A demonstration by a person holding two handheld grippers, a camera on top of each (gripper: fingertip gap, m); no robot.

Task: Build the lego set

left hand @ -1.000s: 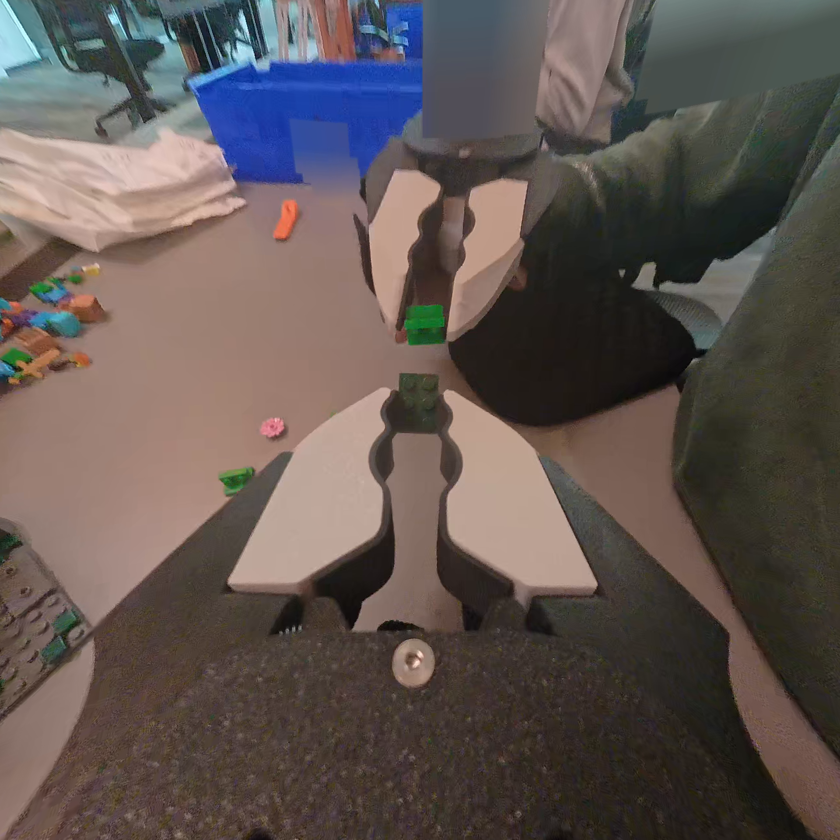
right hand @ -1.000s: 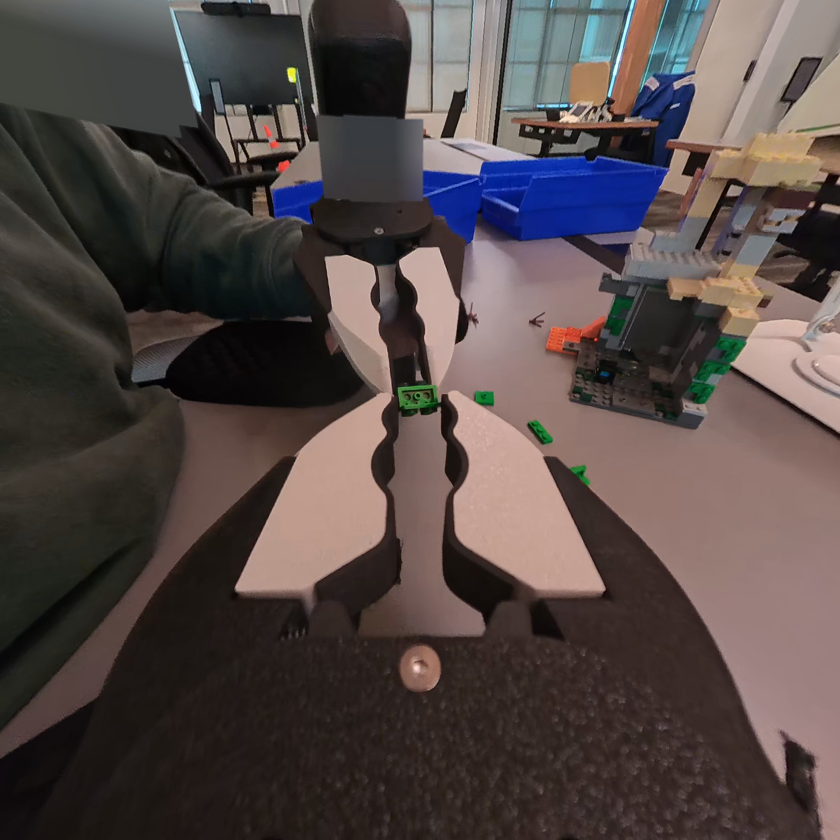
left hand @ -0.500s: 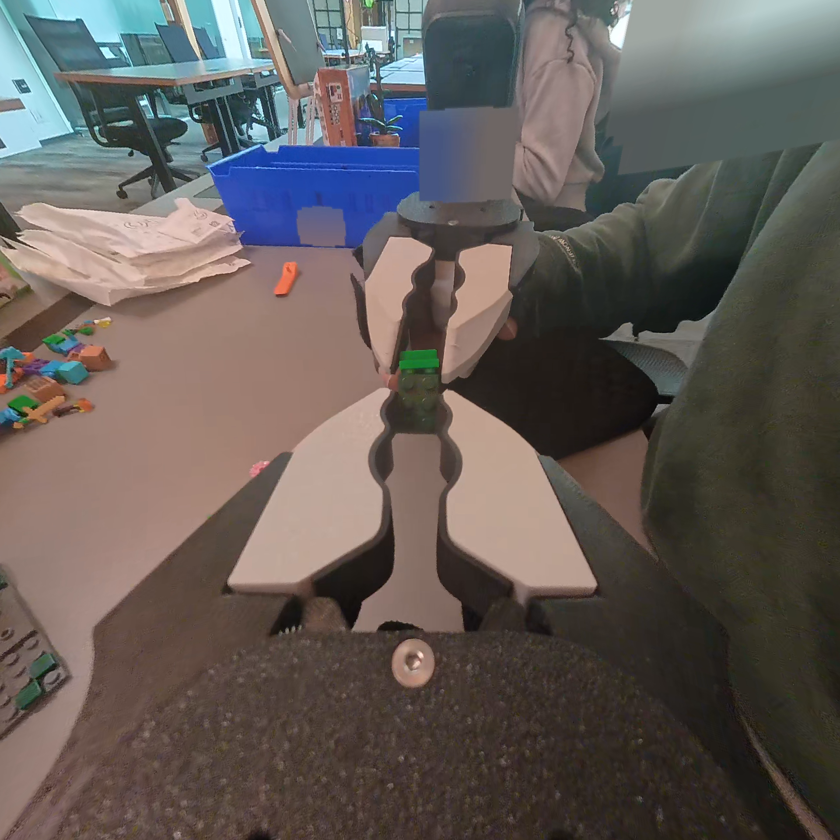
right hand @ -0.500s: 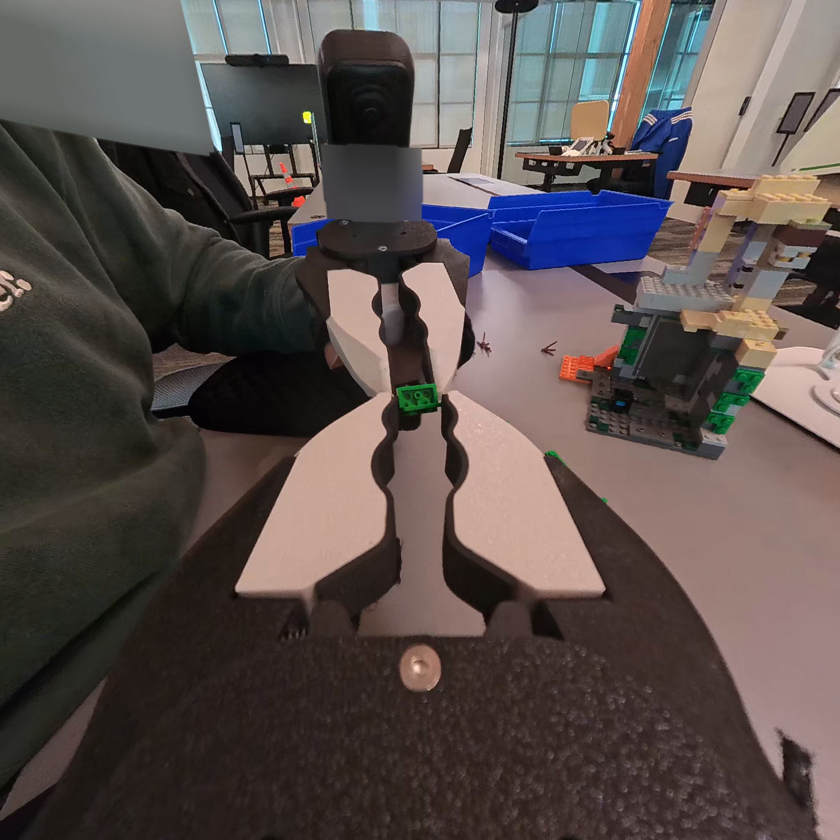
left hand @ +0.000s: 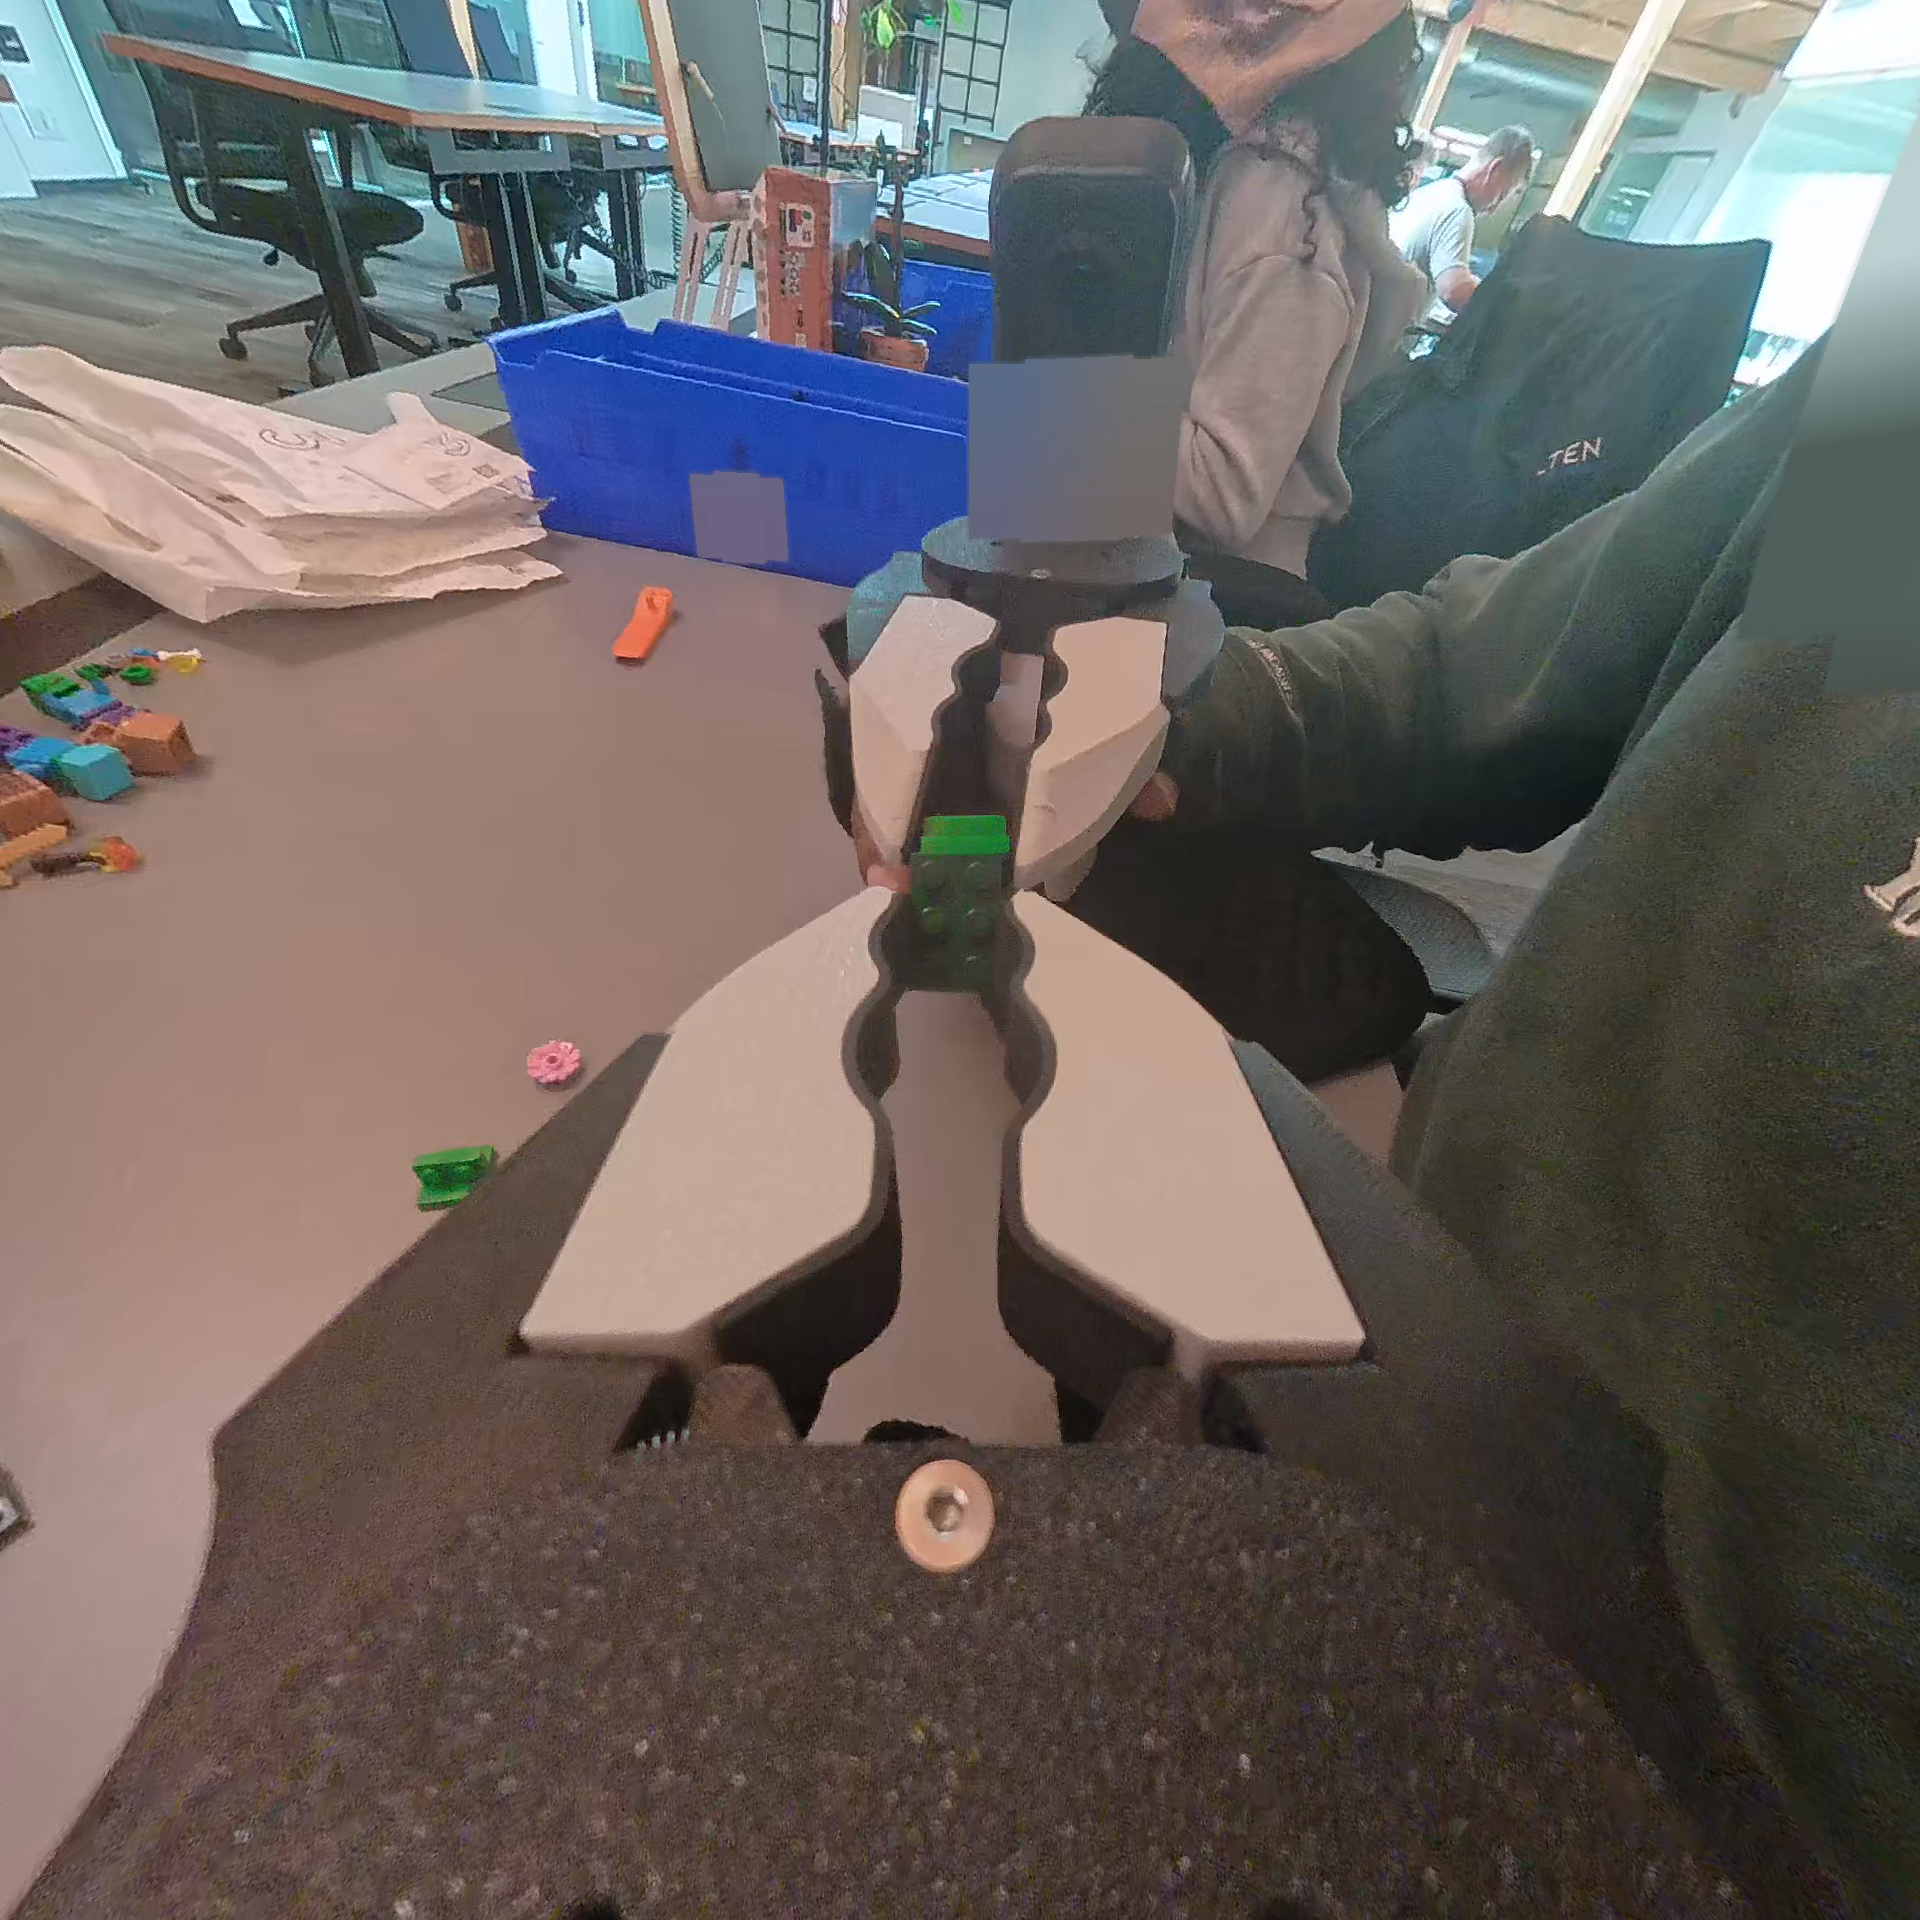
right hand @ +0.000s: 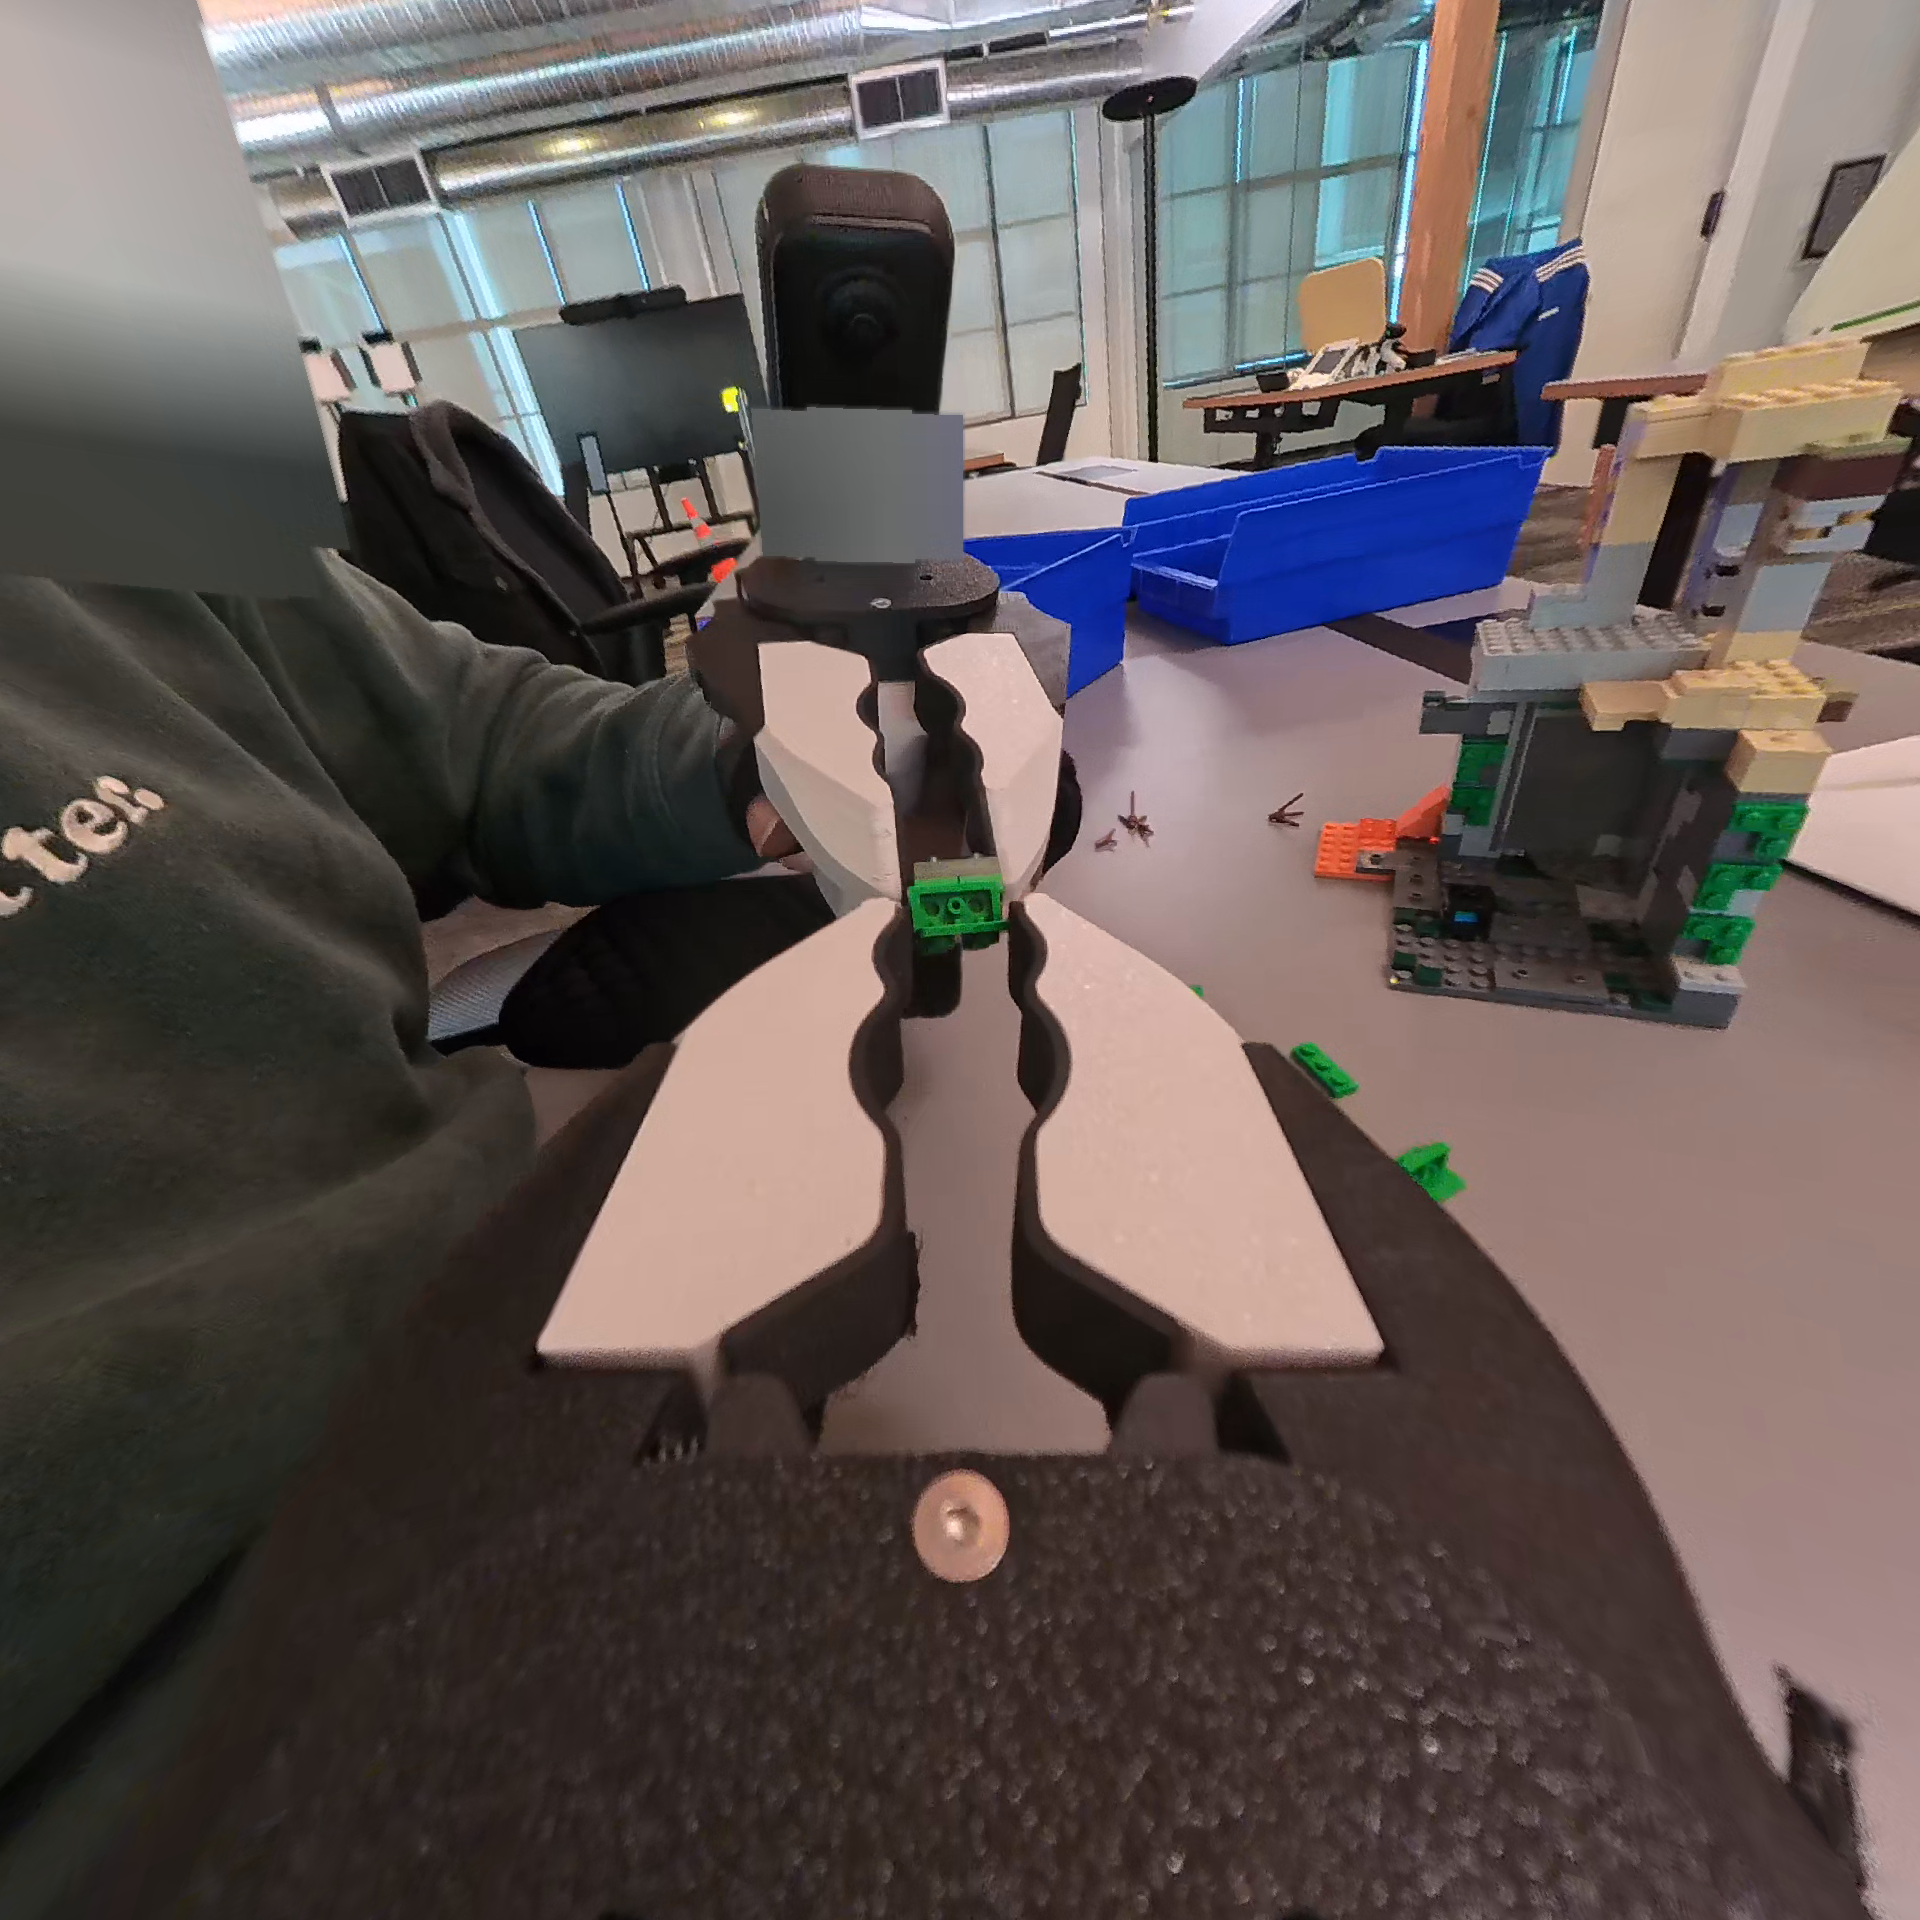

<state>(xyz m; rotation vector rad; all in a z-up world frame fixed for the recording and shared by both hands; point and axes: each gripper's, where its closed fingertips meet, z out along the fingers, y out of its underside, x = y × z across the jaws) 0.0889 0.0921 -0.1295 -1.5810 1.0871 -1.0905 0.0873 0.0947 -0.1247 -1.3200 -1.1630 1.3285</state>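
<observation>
In the left wrist view my left gripper (left hand: 951, 925) is shut on a dark green studded brick (left hand: 951, 945), held up above the grey table (left hand: 364, 883). My right gripper (left hand: 961, 847) faces it tip to tip and is shut on a bright green brick (left hand: 964, 836) that touches the far end of the dark green one. In the right wrist view my right gripper (right hand: 954, 920) holds the bright green brick (right hand: 956, 912), underside toward the camera. The left gripper (right hand: 951, 873) is right behind it, and its brick is mostly hidden.
A partly built lego tower (right hand: 1621, 831) stands on the table to the right. Small green plates (right hand: 1325, 1070) lie near it. A green piece (left hand: 453, 1174), a pink flower (left hand: 553, 1062), an orange separator (left hand: 644, 636), loose bricks (left hand: 83, 748), paper bags (left hand: 260, 499) and a blue bin (left hand: 727, 457) are on the left. The grippers are tip to tip, or close to it. The pink flower (left hand: 553, 1062) is about 15 cm from both grippers' fingertips.
The two grippers have closed the gap. The bright green brick, apart from the dark green one a second ago, now touches it. Both grippers have tilted upward.
</observation>
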